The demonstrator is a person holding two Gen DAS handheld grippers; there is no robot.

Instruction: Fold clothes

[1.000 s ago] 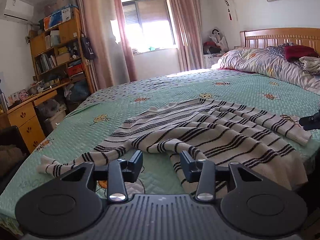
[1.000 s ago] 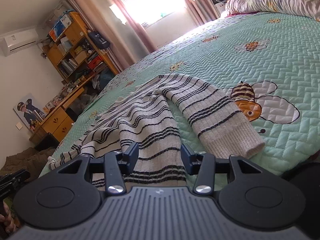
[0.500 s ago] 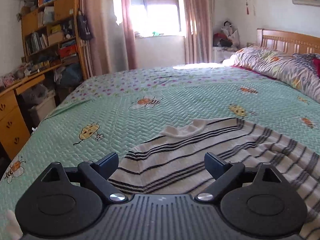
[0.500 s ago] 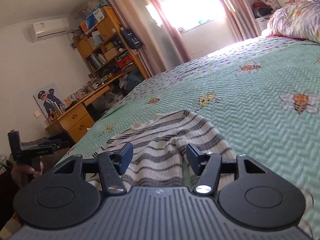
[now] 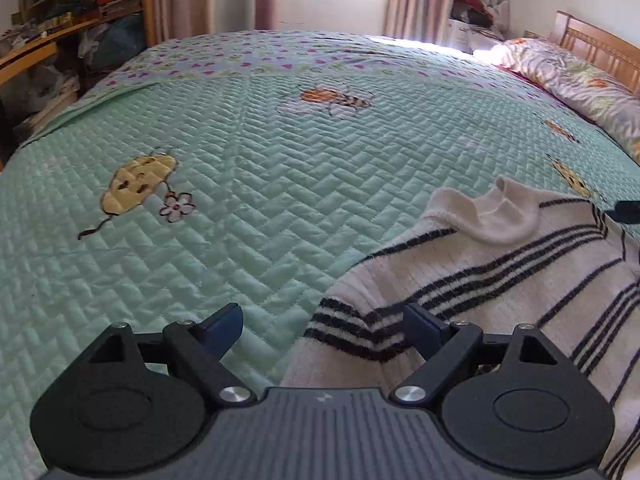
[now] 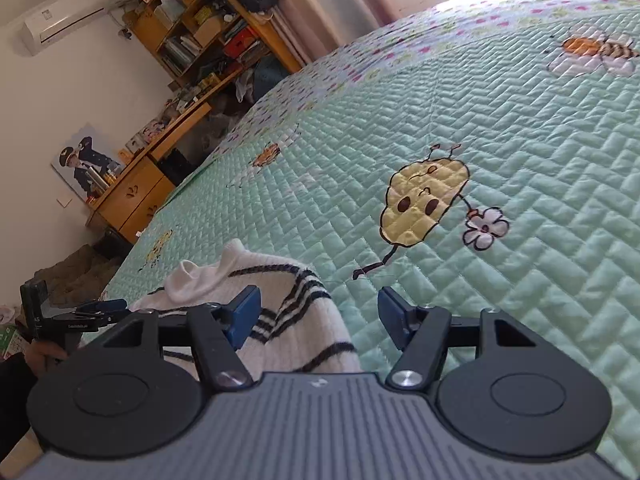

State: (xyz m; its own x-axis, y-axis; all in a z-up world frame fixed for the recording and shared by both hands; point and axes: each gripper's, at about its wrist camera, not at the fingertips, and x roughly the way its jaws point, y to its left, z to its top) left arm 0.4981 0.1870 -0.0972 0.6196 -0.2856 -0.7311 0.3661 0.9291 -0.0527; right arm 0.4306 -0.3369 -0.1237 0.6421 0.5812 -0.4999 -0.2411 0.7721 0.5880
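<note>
Both grippers hover low over the sweater (image 5: 500,276), which lies on the bed (image 5: 260,184). Left gripper (image 5: 322,326): jaws spread, a striped shoulder edge between them. Right gripper (image 6: 319,316): jaws spread at the other shoulder. For a clean fold, each should bite the knit edge at matching points. Sweater: cream with dark stripes, plain collar (image 5: 492,212), rumpled.
</note>
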